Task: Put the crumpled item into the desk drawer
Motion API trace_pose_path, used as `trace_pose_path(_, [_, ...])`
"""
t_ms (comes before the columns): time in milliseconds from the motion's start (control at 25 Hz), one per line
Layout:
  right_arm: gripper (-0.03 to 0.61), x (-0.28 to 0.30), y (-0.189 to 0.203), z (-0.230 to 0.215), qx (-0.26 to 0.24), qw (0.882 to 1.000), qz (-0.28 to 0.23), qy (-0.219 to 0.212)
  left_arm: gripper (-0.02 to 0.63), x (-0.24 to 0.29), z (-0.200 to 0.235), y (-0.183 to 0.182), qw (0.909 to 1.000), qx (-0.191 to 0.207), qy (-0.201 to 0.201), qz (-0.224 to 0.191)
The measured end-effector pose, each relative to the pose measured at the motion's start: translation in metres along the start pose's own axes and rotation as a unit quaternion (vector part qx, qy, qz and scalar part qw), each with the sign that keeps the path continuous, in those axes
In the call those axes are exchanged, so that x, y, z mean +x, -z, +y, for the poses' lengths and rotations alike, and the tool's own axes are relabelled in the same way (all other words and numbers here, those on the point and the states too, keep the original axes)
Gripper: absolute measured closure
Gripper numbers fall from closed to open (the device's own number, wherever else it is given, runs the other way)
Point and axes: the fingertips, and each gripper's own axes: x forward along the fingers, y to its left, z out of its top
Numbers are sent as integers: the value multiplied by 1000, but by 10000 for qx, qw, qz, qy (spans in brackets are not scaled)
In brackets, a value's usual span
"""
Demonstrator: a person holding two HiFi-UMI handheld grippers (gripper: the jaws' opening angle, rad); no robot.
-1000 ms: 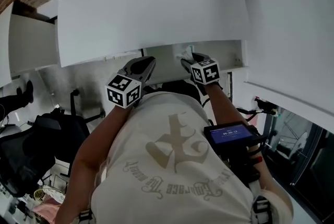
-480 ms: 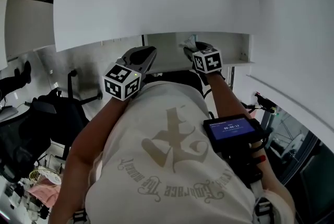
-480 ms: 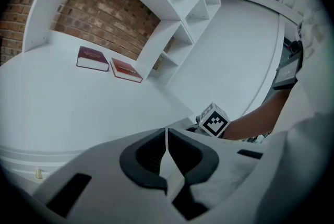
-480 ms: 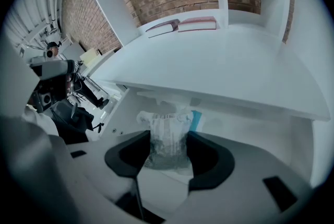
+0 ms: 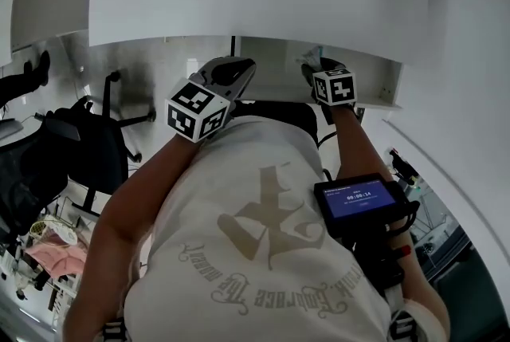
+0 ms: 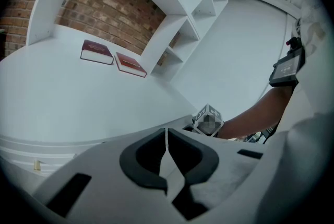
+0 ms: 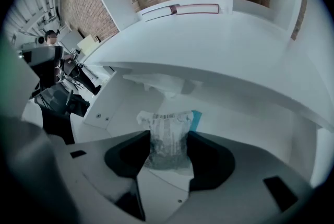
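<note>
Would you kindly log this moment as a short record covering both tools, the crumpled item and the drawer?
left tool: jaws together, empty
right tool: closed on the crumpled item, pointing down into the drawer
crumpled item: printed wrapper, not yet released
drawer: open beneath the desktop
desktop: two red books at the back

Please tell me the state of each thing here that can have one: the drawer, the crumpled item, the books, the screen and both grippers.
Desk drawer: pulled open.
Right gripper: closed on the crumpled item.
Crumpled item: held over the open drawer, not yet released.
Left gripper: shut, empty.
Books: closed, lying flat.
Forearm screen: lit.
</note>
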Motion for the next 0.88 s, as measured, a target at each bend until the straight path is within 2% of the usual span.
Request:
trace_pose_path(280, [341, 4, 9, -9, -419, 9991, 42, 50, 580, 0, -5, 6, 9999, -129, -102, 4])
trace_pose_path(560, [341, 36, -2, -15, -925, 9953, 169, -213, 581, 23, 18, 13, 9991, -349, -246, 58])
trace_pose_path(720, [341, 31, -11, -2, -1578, 9871, 190, -168, 581, 14, 12, 16, 9990, -382, -224, 67])
trace_pose_path(880, [341, 67, -6, 5, -2311, 9716, 418, -295, 580, 25, 34, 32, 9987, -421, -272, 127])
